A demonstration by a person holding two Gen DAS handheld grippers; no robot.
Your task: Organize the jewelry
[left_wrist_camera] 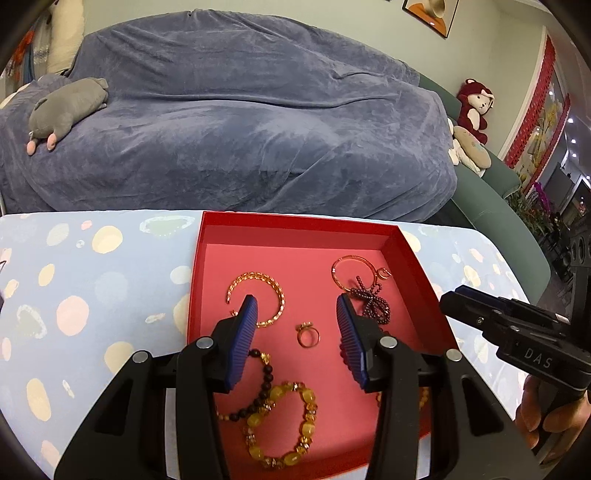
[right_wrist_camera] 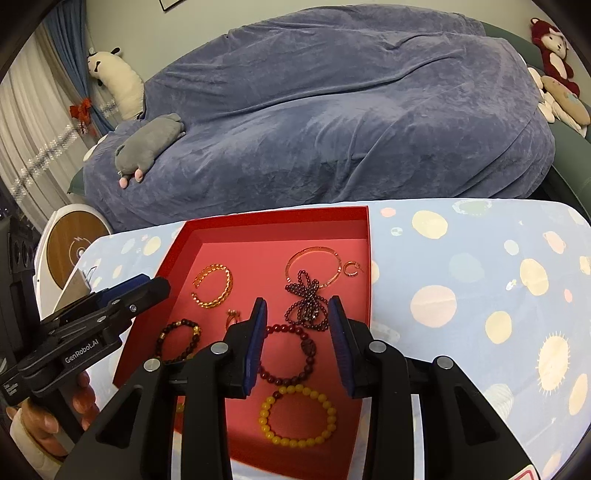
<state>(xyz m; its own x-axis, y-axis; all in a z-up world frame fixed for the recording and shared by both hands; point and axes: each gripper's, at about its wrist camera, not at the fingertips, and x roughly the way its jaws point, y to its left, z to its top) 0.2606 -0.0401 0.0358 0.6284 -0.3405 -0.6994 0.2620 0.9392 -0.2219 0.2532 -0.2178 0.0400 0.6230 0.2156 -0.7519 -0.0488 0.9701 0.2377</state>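
Gold ring (left_wrist_camera: 307, 334) near the red tray's (left_wrist_camera: 295, 229) middle looks tiny, hard, slippery; pinching across its band seems safest. Left gripper (left_wrist_camera: 297, 332) and right gripper (right_wrist_camera: 297, 332) hang part-open, empty.

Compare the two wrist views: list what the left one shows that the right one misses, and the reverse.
Left wrist only: a framed picture on the wall and the right gripper from the side.

Right wrist only: a dark red bead bracelet fully visible, curtains, a white cow plush and the left gripper from the side.

Both: the red box, gold bangle, ring, garnet bead strand, grey plush and red plush.
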